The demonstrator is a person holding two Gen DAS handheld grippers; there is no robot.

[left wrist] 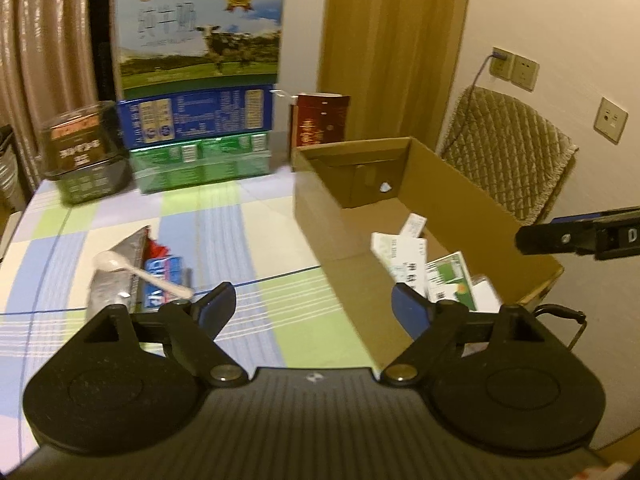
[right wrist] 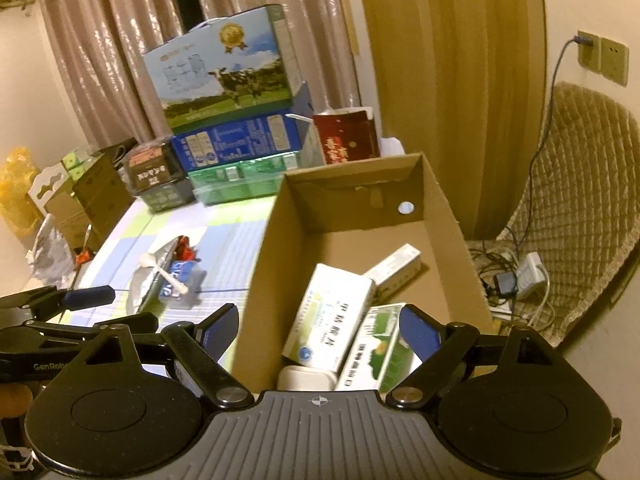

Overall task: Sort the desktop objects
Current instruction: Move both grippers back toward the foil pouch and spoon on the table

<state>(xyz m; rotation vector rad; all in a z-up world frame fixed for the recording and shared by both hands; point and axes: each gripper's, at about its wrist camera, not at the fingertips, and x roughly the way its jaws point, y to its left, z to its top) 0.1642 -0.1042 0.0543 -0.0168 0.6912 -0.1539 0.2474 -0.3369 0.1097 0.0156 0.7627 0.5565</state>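
An open cardboard box stands on the checked tablecloth and holds several white and green medicine boxes. To its left lie a white plastic spoon, a silver foil packet and a blue packet. My left gripper is open and holds nothing, over the cloth by the box's near left wall. My right gripper is open above the medicine boxes, also holding nothing. It shows as a dark arm at the right edge of the left wrist view.
At the table's far edge stand stacked milk cartons, a dark food container and a red box. A padded chair stands right of the table, with cables and a power strip on the floor.
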